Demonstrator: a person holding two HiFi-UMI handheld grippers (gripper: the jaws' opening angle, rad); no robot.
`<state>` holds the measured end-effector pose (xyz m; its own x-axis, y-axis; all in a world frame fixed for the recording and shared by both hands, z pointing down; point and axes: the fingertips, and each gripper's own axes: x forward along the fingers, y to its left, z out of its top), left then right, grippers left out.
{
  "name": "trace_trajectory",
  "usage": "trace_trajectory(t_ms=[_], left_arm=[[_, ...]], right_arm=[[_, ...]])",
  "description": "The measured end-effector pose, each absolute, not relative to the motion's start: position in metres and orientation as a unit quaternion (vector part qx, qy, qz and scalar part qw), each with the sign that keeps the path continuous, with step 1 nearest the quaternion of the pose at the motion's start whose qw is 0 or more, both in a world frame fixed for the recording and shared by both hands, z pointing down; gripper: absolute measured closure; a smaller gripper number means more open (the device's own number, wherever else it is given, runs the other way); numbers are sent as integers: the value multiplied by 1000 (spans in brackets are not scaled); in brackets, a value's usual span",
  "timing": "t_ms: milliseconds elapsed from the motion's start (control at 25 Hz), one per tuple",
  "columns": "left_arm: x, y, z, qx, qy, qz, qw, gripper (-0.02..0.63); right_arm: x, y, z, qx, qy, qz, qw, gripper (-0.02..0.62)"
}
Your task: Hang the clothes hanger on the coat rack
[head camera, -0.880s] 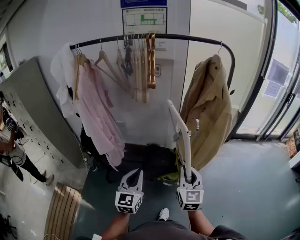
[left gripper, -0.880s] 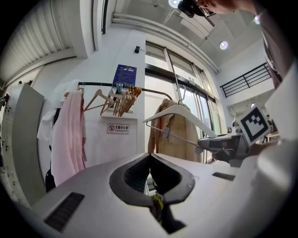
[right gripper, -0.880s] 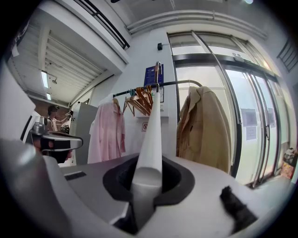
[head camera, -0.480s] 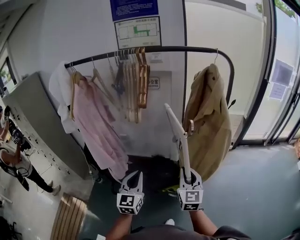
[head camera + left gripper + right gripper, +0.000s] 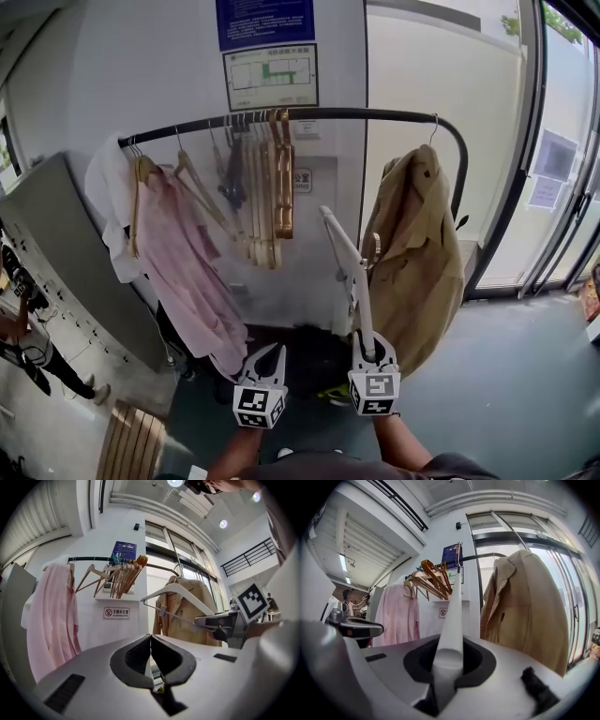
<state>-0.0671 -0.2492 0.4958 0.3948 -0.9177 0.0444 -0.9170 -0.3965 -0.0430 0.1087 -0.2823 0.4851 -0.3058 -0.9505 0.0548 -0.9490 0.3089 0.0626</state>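
Clamping one end of the white plastic clothes hanger [image 5: 349,262] in my right gripper [image 5: 372,350], I've got it upright below the black metal coat rack [image 5: 375,114], unhooked; my left gripper [image 5: 271,351] is clenched empty, also below the rack.

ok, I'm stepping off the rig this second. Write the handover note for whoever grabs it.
Left gripper: shut, empty, level, beside the right one.
Right gripper: shut on one arm end of the white hanger, which is held out towards the rack, below the rail.
Rack rail: carries a pink shirt, a bunch of wooden hangers and a tan coat, with a bare stretch between the bunch and the coat.
Done: hanger picked up and facing the rack.
Left: lift it, hook it over the bare stretch, release.
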Motion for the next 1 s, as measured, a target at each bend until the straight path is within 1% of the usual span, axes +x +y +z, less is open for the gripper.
trace_trajectory(t_ms=[280,640,1000], left_arm=[[-64,-261,487,-854,520,-26,15,597],[-76,-265,494,-856,517,-15,3,597],[-94,-269,494,-851,524,13,-26,597]], right_arm=[[100,-321,455,601,-798,-16,37,538],[85,-386,371,602,-798,-32,24,538],[81,-450,311,603,-795,-43,50,538]])
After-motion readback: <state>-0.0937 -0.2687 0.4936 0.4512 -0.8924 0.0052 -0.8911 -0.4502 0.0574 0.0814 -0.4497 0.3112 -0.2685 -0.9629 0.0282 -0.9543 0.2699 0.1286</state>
